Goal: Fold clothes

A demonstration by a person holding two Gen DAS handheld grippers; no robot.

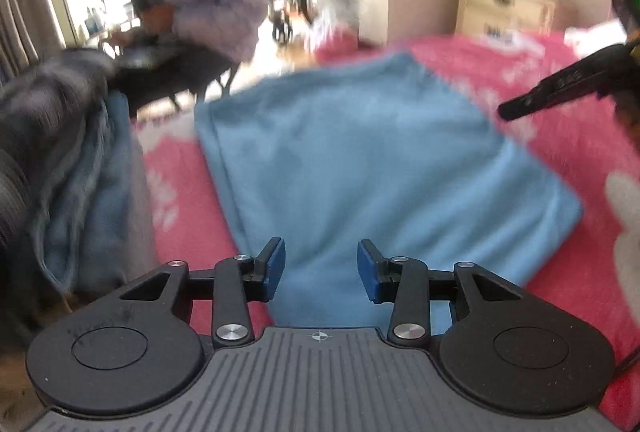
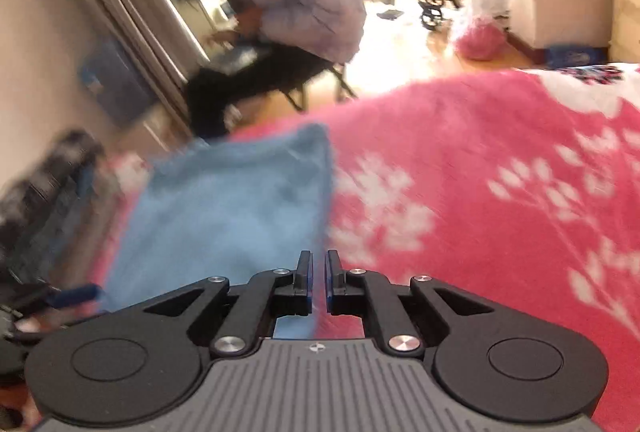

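A folded light-blue garment (image 1: 360, 160) lies flat on the pink floral blanket (image 2: 480, 160). The left gripper (image 1: 321, 268) hovers over its near edge, jaws spread wide and empty. The right gripper (image 2: 318, 280), beside the garment's right edge, looks nearly closed with seemingly nothing between its pads, though blur hampers the view.

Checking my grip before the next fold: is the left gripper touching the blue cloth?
Apart. The left wrist view shows the left gripper open above the blue cloth, nothing between its fingers.
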